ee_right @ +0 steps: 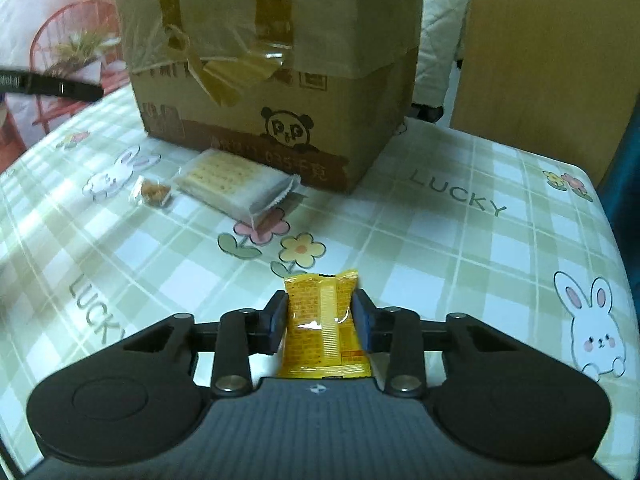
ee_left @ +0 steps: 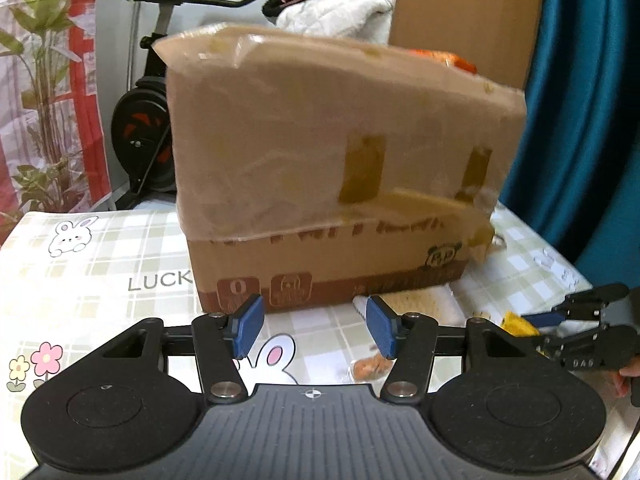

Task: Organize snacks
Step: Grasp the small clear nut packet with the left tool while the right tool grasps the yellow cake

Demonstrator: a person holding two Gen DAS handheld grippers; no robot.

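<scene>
Where right gripper (ee_right: 321,322) clamps, yellow packet (ee_right: 325,330) sits.

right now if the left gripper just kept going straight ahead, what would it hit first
Most likely the cardboard box: the open left gripper points at its lower front wall, with only bare tablecloth between. The cracker packet lies slightly right of that line.

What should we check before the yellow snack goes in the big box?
1. Right gripper has the yellow snack packet pinched: ok.
2. Left gripper is open and holds nothing: ok.
3. Cardboard box has an open top to drop into: cannot tell, the flaps hide it.
4. Something orange shows above the box edge; whether there is room left inside: cannot tell.
5. Cracker pack and small clear packet lie on the tablecloth, outside the box: not ok.
</scene>
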